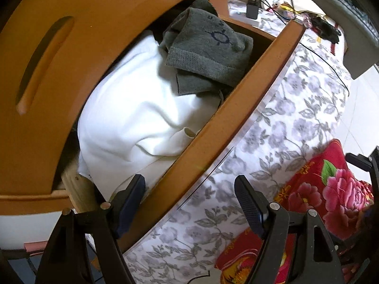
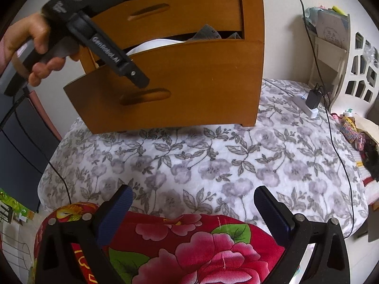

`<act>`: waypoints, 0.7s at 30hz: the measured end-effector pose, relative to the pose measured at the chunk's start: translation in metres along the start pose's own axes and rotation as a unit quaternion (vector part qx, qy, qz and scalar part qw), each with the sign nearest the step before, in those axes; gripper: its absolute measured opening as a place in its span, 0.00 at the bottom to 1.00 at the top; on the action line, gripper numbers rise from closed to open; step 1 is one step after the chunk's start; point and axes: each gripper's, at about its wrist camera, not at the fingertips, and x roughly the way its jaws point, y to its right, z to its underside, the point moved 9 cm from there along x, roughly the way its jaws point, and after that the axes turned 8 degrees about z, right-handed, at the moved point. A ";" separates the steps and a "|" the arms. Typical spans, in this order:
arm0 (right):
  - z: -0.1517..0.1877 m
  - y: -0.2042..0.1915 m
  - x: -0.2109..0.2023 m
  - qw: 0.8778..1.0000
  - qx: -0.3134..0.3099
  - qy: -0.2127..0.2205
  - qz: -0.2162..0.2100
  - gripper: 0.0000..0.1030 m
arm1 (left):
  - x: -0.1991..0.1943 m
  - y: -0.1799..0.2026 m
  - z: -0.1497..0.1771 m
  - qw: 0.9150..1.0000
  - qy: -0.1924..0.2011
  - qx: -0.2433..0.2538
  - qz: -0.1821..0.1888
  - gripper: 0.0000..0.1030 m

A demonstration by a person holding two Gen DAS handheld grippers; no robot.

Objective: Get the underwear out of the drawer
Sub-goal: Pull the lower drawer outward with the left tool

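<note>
The wooden chest's lower drawer (image 1: 236, 108) is pulled out over the flowered bedcover. A folded grey pair of underwear (image 1: 208, 49) lies at its far end, on top of a large white garment (image 1: 132, 118). My left gripper (image 1: 189, 182) hangs open above the drawer's near end. One finger is over the white garment, the other outside the front panel, and nothing is between them. In the right wrist view a hand holds that left gripper (image 2: 139, 79) over the drawer (image 2: 180, 90), and a grey corner of underwear (image 2: 206, 32) pokes out. My right gripper (image 2: 193, 191) is open and holds nothing, low over the bedcover.
A red flowered cushion (image 2: 201, 243) lies just under the right gripper. A white power strip with a black charger (image 2: 310, 104) and its cables sit right of the chest (image 2: 201, 7). Small clutter (image 2: 355, 130) and a white shelf (image 2: 355, 71) line the right edge.
</note>
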 end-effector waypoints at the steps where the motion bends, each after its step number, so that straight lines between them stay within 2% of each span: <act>1: 0.001 0.000 0.000 1.000 -0.001 -0.001 0.001 1.00 | -0.002 0.003 0.002 1.000 0.002 0.000 0.000 0.76; 12: 0.004 -0.004 -0.014 1.000 -0.013 0.009 0.005 1.00 | -0.014 0.034 0.026 1.000 0.016 -0.004 0.024 0.76; 15: 0.004 -0.004 -0.018 1.000 -0.016 0.012 0.008 1.00 | -0.017 0.034 0.029 1.000 0.017 0.000 -0.001 0.76; 21: 0.002 -0.002 -0.026 1.000 -0.015 0.020 0.015 1.00 | -0.016 0.033 0.028 0.999 0.027 -0.019 -0.002 0.76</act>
